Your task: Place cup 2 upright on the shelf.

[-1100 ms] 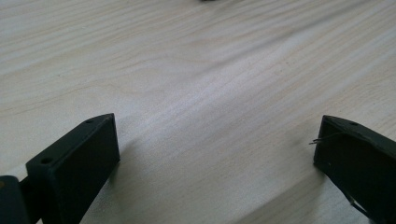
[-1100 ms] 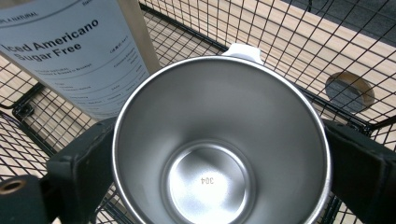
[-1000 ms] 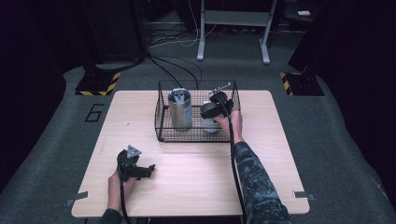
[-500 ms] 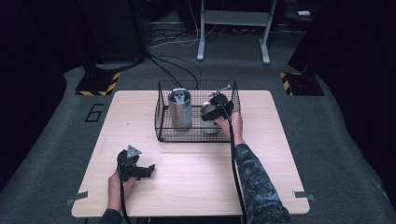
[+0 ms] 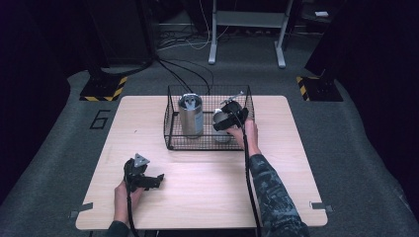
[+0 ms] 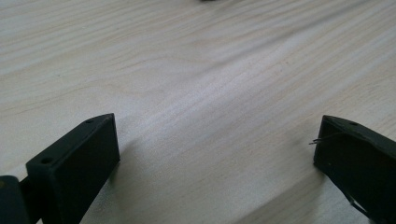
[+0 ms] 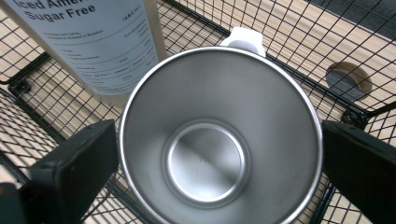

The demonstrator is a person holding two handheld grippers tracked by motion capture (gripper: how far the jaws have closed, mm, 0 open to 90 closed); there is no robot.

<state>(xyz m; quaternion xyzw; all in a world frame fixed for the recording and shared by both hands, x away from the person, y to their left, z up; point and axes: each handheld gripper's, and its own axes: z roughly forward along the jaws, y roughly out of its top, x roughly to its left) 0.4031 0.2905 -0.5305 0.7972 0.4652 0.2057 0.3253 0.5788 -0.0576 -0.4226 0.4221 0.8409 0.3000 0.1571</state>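
The right hand-held gripper (image 5: pixel 226 120) hangs over the wire basket (image 5: pixel 170 133), which stands at the 12 o'clock side of the worktop (image 5: pixel 207 197). In the right gripper view its two black jaws stand wide apart, one on each side of the steel cup (image 7: pixel 219 140), and they look close to the rim or just touching it; I cannot tell if they press already. The cup stands upright inside the basket, in its right part, with the open mouth up and nothing inside. Just beside it, at about 10 o'clock in that view, stands a tall can (image 7: pixel 93 42) with a printed label, also in the basket.

The left hand-held gripper (image 5: pixel 148 180) rests low on the worktop at about 7 o'clock, jaws spread and holding nothing; the left gripper view gives bare wood between them.

I judge the work is at its early part: the gripper is placed around the cup, but the grasp is not yet closed and the cup is not lifted. Closing and carrying the cup are left to do.
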